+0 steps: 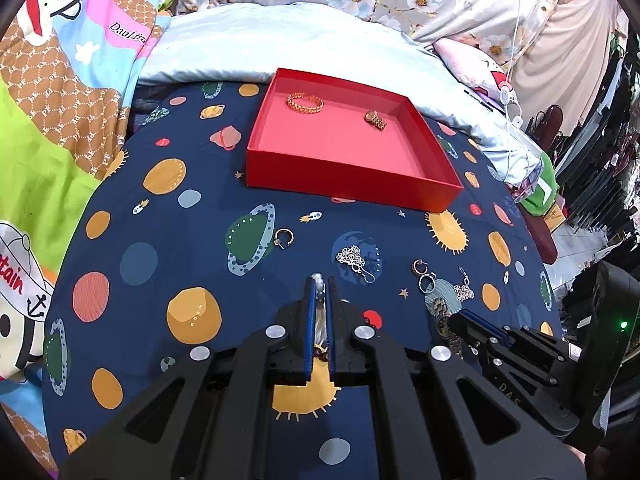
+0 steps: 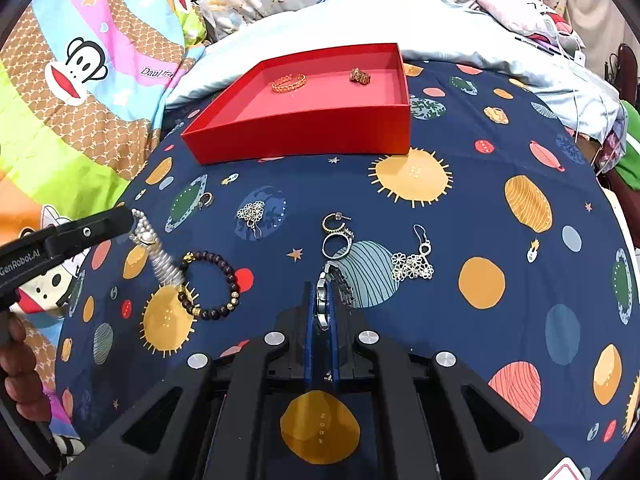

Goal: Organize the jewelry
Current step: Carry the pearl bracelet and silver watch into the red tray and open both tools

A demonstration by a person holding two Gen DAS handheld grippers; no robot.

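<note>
My left gripper (image 1: 319, 280) has its jaws clenched on a pearl piece (image 2: 146, 236), a string of pearls with a silvery tassel hanging from the tips, lifted just above the bed sheet (image 1: 208, 200). My right gripper (image 2: 321, 286) has its jaws clenched on a silver metal piece (image 2: 322, 304), perhaps a watch or clasp; I cannot tell which, and its dark band trails onto the sheet beside the tips.

Just beyond my right tips lie a hoop earring (image 2: 334, 220) touching a silver ring (image 2: 334, 246), and a flower drop earring (image 2: 414, 264) to their right. Its match, a second flower earring (image 2: 252, 213), lies further left, with another hoop earring (image 2: 206, 199) beyond it. A dark bead bracelet (image 2: 212, 284) lies under the hanging tassel.

Further out sits the red box (image 1: 348, 182), an open tray on the sheet. Only two pieces are in it: a gold bracelet (image 1: 305, 103) and a small gold watch-like piece (image 1: 375, 119), well apart. So I judge the sorting is early: two pieces stowed, two in my jaws, six on the sheet.

Writing I can read: "GenRobot.AI" on my left gripper's side, "SATURN" and "MOON" on the printed planets, and "DauLfra…" on the monkey blanket (image 2: 80, 80).
</note>
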